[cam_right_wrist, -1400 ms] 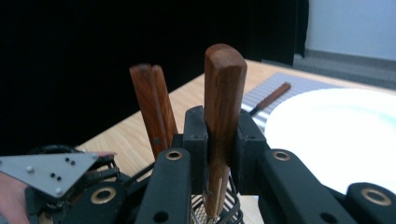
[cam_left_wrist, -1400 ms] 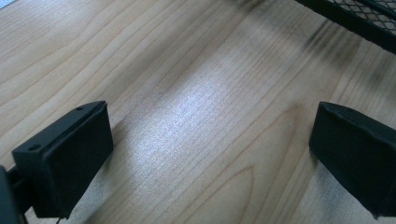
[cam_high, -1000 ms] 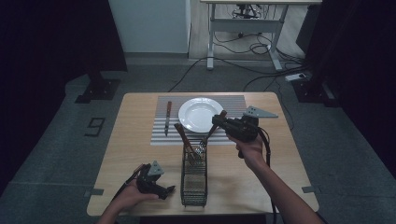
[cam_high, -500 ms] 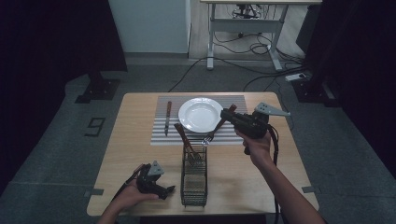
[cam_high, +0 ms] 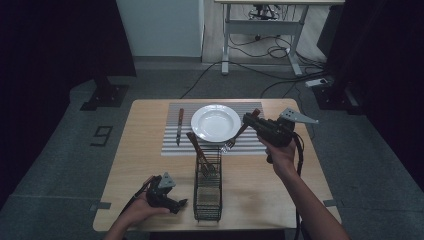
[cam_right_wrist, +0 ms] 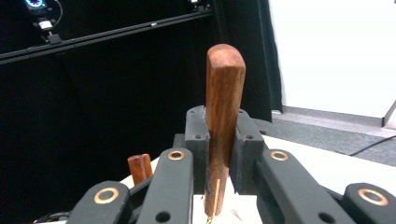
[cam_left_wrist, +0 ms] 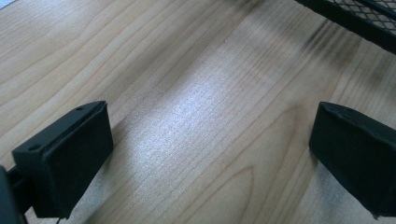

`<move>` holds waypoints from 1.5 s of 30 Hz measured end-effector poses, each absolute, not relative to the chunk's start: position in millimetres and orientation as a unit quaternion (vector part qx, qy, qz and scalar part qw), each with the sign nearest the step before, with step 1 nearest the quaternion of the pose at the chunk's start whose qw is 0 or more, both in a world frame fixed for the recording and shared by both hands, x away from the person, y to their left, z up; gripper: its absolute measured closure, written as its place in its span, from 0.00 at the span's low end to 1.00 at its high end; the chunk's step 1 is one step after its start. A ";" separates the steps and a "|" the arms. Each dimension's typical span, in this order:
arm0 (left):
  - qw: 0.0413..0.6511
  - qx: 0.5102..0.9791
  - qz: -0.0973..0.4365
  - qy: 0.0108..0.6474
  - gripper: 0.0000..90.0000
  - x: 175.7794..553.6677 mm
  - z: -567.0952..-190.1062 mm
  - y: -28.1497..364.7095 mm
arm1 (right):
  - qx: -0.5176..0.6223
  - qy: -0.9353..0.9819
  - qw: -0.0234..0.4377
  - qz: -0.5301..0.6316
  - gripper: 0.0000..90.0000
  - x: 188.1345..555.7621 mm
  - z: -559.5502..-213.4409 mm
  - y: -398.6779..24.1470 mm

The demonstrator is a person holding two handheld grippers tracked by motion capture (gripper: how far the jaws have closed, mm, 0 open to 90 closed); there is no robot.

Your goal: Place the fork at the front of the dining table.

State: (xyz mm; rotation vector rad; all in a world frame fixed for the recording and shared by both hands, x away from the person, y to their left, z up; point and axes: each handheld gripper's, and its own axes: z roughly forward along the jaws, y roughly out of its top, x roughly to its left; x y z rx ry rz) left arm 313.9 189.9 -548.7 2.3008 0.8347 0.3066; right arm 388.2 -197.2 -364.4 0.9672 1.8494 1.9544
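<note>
While the right claw [cam_high: 248, 120] pinches the wooden handle of a fork [cam_high: 239, 133], the fork hangs in the air over the striped mat [cam_high: 170, 145], just beside the near right rim of the white plate [cam_high: 215, 123]. Its long axis is tilted: the handle end points up and toward the far right corner of the tabletop [cam_high: 145, 175], and the tines point down toward the near edge, close to the far end of the wire basket [cam_high: 207, 197]. In the right gripper view the handle [cam_right_wrist: 223, 116] stands upright between the two pads, which are pressed on it from both sides.

One more piece of cutlery with a wooden handle [cam_high: 196, 146] leans in the far end of the basket, and its handle slants toward the far left. A knife [cam_high: 179, 125] lies on the mat at the left of the plate, with its long axis going from the near edge to the far edge.

The left claw [cam_high: 181, 204] rests low near the near left corner, beside the basket, and its jaws are spread with only bare wood between them.

Open room for moving is on the right side of the tabletop, between the mat and the right edge, and along the left edge.
</note>
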 end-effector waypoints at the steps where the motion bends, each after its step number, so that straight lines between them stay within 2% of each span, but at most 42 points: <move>1: 0.331 0.880 0.117 0.319 0.00 313.9 -548.8 189.8 | 0.338 0.637 0.143 0.678 0.89 388.7 -364.4 -198.5; 19: 0.331 0.880 0.117 0.319 0.00 313.9 -548.7 189.9 | 0.360 0.638 0.178 0.656 0.89 393.7 -363.2 -217.3; 45: 0.331 0.880 0.117 0.320 0.00 313.9 -548.8 189.8 | 0.416 0.662 0.216 0.585 0.89 419.8 -394.3 -231.9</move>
